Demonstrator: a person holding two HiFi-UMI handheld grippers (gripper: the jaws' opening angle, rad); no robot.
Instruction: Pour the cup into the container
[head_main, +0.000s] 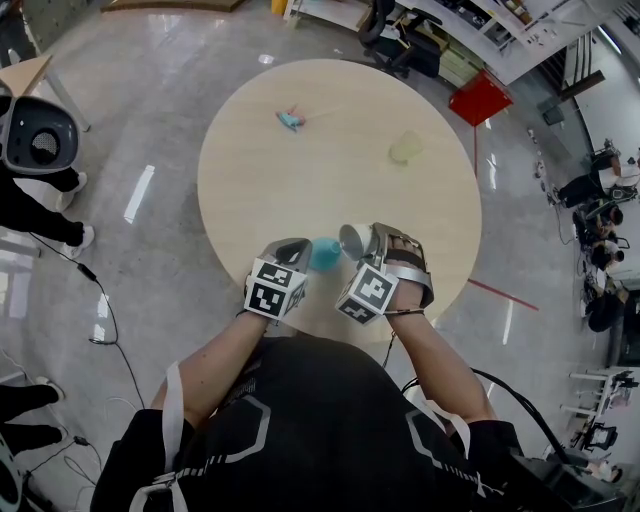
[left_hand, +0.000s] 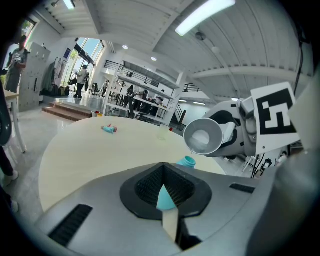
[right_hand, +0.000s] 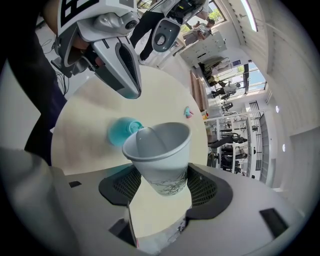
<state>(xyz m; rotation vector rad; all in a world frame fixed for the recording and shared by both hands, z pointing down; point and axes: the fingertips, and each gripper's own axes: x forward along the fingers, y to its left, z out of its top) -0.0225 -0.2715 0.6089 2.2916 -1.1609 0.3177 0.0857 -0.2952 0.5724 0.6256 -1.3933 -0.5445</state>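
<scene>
Pouring is judged to be the step in hand. The white paper cup (right_hand: 159, 152) is gripped by its lower wall in the right gripper (right_hand: 162, 192) and is tipped leftward, its rim just beside the mouth of the teal container (head_main: 323, 253). That container appears clamped in the left gripper (head_main: 291, 252), close to the near edge of the round surface (head_main: 340, 110). For a clean pour, the cup's lip should be centred above the narrow mouth, the tilt deepened slowly, and the container held steady. Whether anything is left in the cup cannot be told.
</scene>
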